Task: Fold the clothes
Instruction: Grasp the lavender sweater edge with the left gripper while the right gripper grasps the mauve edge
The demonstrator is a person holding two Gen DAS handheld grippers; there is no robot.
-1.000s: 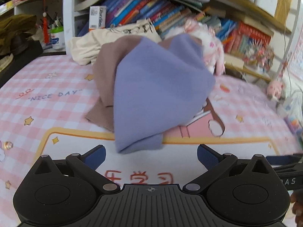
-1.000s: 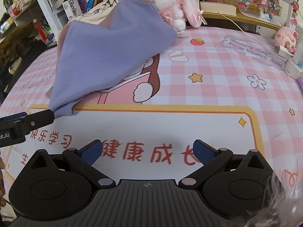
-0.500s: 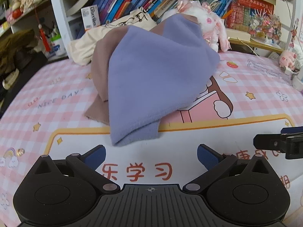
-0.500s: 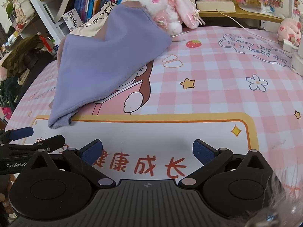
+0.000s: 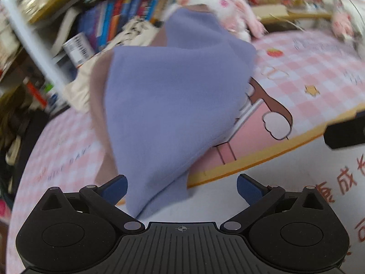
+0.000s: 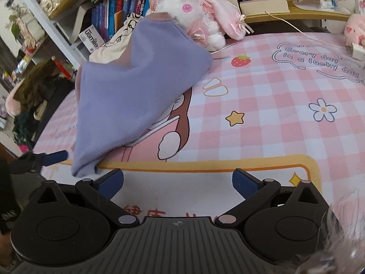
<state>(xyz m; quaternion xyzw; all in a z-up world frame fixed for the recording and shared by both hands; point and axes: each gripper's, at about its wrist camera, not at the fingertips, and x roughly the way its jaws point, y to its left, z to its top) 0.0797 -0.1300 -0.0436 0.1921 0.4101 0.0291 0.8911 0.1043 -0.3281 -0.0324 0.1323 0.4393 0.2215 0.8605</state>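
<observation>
A purple and mauve-brown garment (image 5: 168, 105) lies heaped on the pink checked table mat (image 5: 319, 73), its near corner hanging down toward me. My left gripper (image 5: 182, 186) is open, its jaws wide apart, and the garment's near corner lies between the fingertips without being pinched. In the right wrist view the same garment (image 6: 134, 91) lies to the upper left. My right gripper (image 6: 177, 181) is open and empty just in front of the garment's lower corner. The left gripper's blue tip (image 6: 54, 155) shows at the left edge there.
A white and pink plush rabbit (image 6: 196, 20) sits behind the garment. A cream garment (image 6: 111, 48) lies by the bookshelf (image 6: 118, 6) at the back. A pink pig toy (image 6: 353, 29) sits at the far right. The mat (image 6: 273, 105) stretches to the right.
My left gripper has moved forward and turned toward the garment, so its near corner now lies between the fingertips. My right gripper has moved closer to the garment's corner too.
</observation>
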